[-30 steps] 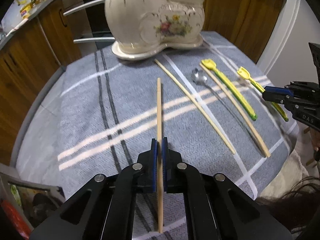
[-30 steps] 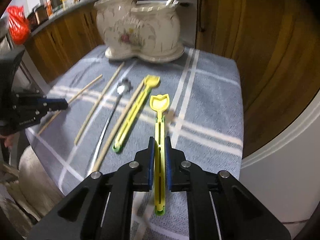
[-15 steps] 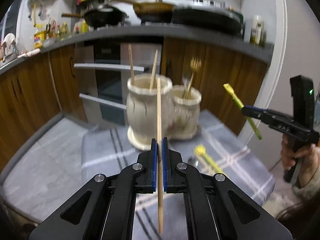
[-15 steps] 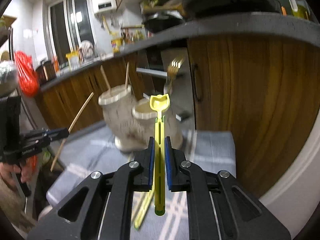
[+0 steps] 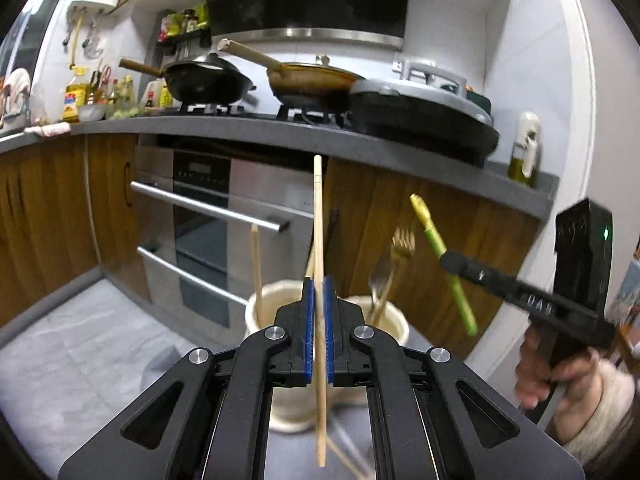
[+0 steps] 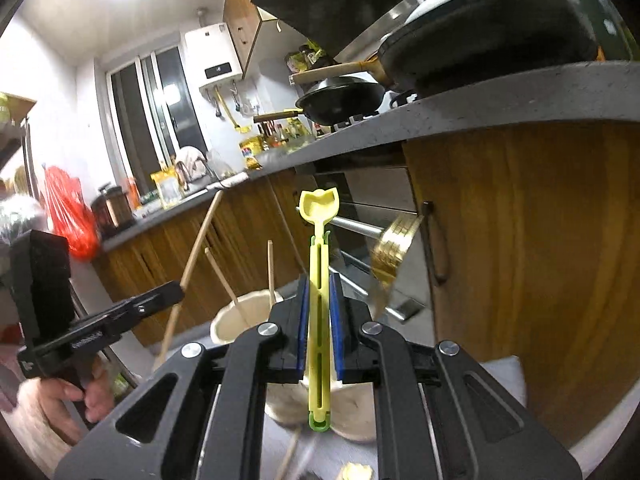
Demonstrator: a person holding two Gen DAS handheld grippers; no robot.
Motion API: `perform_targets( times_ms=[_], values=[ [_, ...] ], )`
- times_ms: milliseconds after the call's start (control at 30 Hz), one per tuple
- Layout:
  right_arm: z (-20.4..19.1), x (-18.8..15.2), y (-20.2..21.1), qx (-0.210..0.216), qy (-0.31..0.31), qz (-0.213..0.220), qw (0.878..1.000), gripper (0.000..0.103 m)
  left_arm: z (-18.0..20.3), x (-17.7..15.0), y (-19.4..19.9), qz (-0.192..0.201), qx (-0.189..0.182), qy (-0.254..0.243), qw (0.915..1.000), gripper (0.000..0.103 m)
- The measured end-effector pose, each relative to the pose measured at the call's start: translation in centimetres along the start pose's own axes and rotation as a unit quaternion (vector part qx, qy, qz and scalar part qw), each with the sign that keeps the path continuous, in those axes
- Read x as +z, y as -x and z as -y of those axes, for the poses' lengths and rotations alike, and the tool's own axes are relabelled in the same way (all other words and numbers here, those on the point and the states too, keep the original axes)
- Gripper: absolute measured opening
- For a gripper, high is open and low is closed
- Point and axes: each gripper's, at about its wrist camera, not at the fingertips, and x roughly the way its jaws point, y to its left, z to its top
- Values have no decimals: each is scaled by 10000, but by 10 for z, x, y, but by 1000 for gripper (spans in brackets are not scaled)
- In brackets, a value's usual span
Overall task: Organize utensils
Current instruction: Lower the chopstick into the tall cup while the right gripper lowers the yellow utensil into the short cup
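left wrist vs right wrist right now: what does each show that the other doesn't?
Only the left wrist view: the olive oil bottle on the counter's end.

Only the right wrist view: the window, the red bag.

Both: the left gripper shut on a chopstick, the right gripper shut on a yellow spoon, the ceramic holder, the gold fork.
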Motion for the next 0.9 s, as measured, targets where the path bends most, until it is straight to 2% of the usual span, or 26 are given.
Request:
perform_targets(
  times_ms=[133, 333, 633, 900],
  values=[
    [2, 2, -28, 125, -129, 77, 9998, 10, -10, 14, -18, 211, -99, 241, 9994, 5],
    [9, -3, -57, 0, -193, 174, 9997, 10, -19, 27, -32, 635, -108, 408, 9971, 5],
    [-2, -27, -70, -369, 351, 336, 9981, 10, -9, 10, -47, 1080, 256, -28, 9938, 5],
    [-5, -36, -70, -517, 594, 124, 9968, 10, -5, -6, -42, 920, 343, -332, 9946, 5]
  ],
)
